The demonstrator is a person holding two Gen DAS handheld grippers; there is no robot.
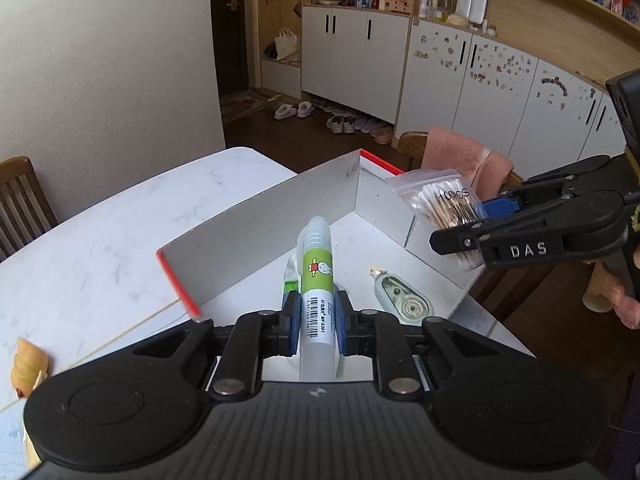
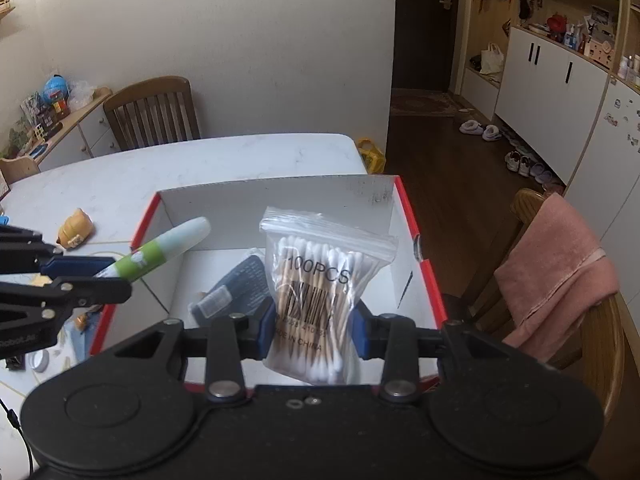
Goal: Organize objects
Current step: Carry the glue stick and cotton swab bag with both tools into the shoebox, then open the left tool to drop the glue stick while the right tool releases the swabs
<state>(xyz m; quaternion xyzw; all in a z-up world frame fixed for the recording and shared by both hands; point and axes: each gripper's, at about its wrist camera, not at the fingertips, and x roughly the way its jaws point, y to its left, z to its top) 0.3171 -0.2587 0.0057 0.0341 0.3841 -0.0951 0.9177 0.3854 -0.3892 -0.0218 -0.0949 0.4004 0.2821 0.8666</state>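
Observation:
My left gripper (image 1: pixel 317 322) is shut on a glue pen (image 1: pixel 317 280) with a green label, held over the near edge of an open red-and-white cardboard box (image 1: pixel 260 216). My right gripper (image 2: pixel 314 330) is shut on a zip bag of cotton swabs (image 2: pixel 320 280) marked 100PCS, held above the box (image 2: pixel 280 196). In the right wrist view the glue pen (image 2: pixel 160 252) and left gripper (image 2: pixel 86 276) show at the left. In the left wrist view the swab bag (image 1: pixel 444 204) and right gripper (image 1: pixel 460 226) show at the right. A correction tape (image 1: pixel 404 300) and a dark blue packet (image 2: pixel 236 288) lie inside the box.
The box sits on a white marble table (image 1: pixel 100 240). A small orange toy (image 2: pixel 75 227) lies on the table left of the box. A small white lid (image 2: pixel 38 360) lies near the table's front. Wooden chairs stand at the far side (image 2: pixel 154 114) and at the right, draped with a pink towel (image 2: pixel 556 272).

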